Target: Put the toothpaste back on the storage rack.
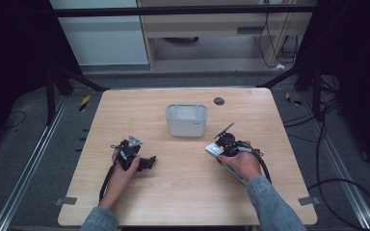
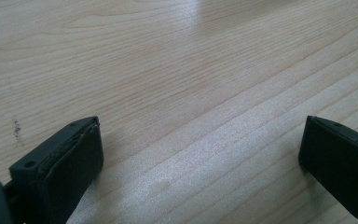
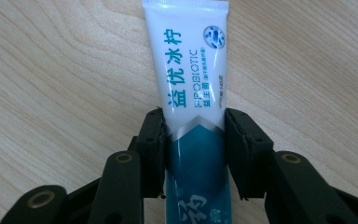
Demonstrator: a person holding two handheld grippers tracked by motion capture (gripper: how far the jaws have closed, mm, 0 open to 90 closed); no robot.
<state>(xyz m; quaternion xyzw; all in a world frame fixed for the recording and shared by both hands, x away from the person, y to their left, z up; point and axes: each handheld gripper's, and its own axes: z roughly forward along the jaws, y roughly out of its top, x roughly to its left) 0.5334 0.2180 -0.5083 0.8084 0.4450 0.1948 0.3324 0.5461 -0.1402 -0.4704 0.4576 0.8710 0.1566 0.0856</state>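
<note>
Right gripper view: right claw [image 3: 193, 144] clamps white-and-teal soft plastic toothpaste tube [image 3: 191, 70] mid-body, probably squashy; left claw [image 2: 200, 158] wide open, empty, near grey rectangular bin [image 1: 186, 120].

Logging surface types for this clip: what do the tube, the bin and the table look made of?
Toothpaste tube: glossy soft plastic, judging by its sheen and flat crimped end; the right tool clamps it. Bin: matte pale grey, likely plastic, with rounded corners. Table: light wood or wood-look laminate, with visible grain.
</note>
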